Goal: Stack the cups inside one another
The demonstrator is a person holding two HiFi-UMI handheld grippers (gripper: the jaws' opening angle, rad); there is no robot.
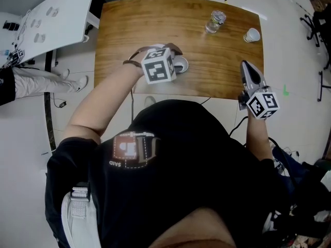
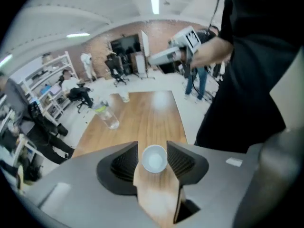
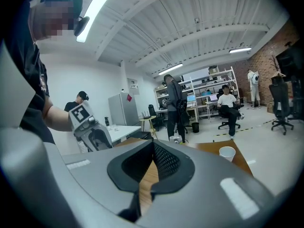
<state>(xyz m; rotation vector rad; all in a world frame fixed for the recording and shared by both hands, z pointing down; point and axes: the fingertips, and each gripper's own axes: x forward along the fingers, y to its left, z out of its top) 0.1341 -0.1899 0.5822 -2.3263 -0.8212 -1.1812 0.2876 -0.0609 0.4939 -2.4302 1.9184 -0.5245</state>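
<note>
Left gripper [image 2: 152, 151] open, jaws either side of white cup [image 2: 155, 159], not pinching. Off-centre closing could tip cup over. Right gripper [image 3: 151, 167] closed, empty.

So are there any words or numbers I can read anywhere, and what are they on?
"SAID": on the person's black shirt, upside down in the head view, under an orange and white patch.
Left marker cube, right marker cube: only black-and-white squares, no letters.
Bottle label: too blurred to read.
Red sticker on the fridge: too small to read.
</note>
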